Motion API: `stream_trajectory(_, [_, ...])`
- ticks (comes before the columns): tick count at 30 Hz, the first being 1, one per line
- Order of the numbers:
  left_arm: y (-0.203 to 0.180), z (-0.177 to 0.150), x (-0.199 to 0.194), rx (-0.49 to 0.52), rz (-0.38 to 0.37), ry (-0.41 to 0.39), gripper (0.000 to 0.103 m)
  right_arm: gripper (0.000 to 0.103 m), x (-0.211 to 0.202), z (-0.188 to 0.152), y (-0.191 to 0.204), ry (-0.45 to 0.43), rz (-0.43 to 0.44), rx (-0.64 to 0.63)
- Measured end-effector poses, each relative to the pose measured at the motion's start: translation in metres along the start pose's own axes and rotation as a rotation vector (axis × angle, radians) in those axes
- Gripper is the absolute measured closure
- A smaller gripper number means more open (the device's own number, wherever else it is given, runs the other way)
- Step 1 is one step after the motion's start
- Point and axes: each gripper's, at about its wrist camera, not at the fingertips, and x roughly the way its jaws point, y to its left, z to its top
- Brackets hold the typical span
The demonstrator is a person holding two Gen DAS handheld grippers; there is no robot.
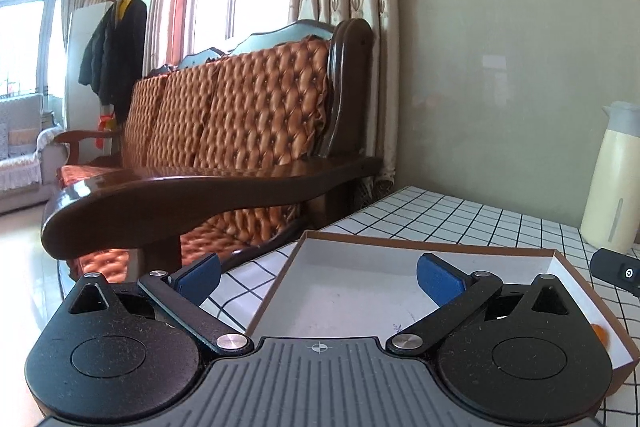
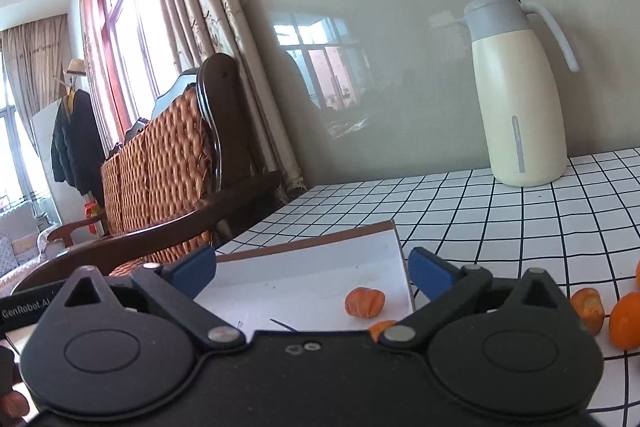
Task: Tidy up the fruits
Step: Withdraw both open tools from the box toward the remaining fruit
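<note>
Both claws wide and empty over the box, fruit sorting about 1/3 in

Left claw (image 1: pixel 318 277) spread wide, holding nothing, above box (image 1: pixel 500 247); right claw (image 2: pixel 312 273) also spread wide, empty. 1 orange piece (image 2: pixel 365 302) lies inside the box by its right wall, long axis roughly left-right; a 2nd bit (image 2: pixel 380 329) half hidden by the claw. Loose fruits (image 2: pixel 624 319) and peeled piece (image 2: pixel 587 309) sit on table (image 2: pixel 500 219) right of the box. Next, likely: right claw swings right, closes on 1. Thermos (image 2: pixel 516 95) far back
</note>
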Motion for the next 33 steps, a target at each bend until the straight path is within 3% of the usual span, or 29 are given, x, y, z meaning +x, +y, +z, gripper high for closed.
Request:
stream_trajectory(19, [0.008, -0.002, -0.011, -0.036, 0.073, 0.015, 0.0, 0.006, -0.012, -0.002, 0.003, 0.06, 0.052, -0.026])
stream_trajectory(33, [-0.01, -0.011, -0.035, -0.003, -0.007, 0.011, 0.0, 0.006, -0.032, 0.001, -0.009, 0.088, 0.05, -0.032])
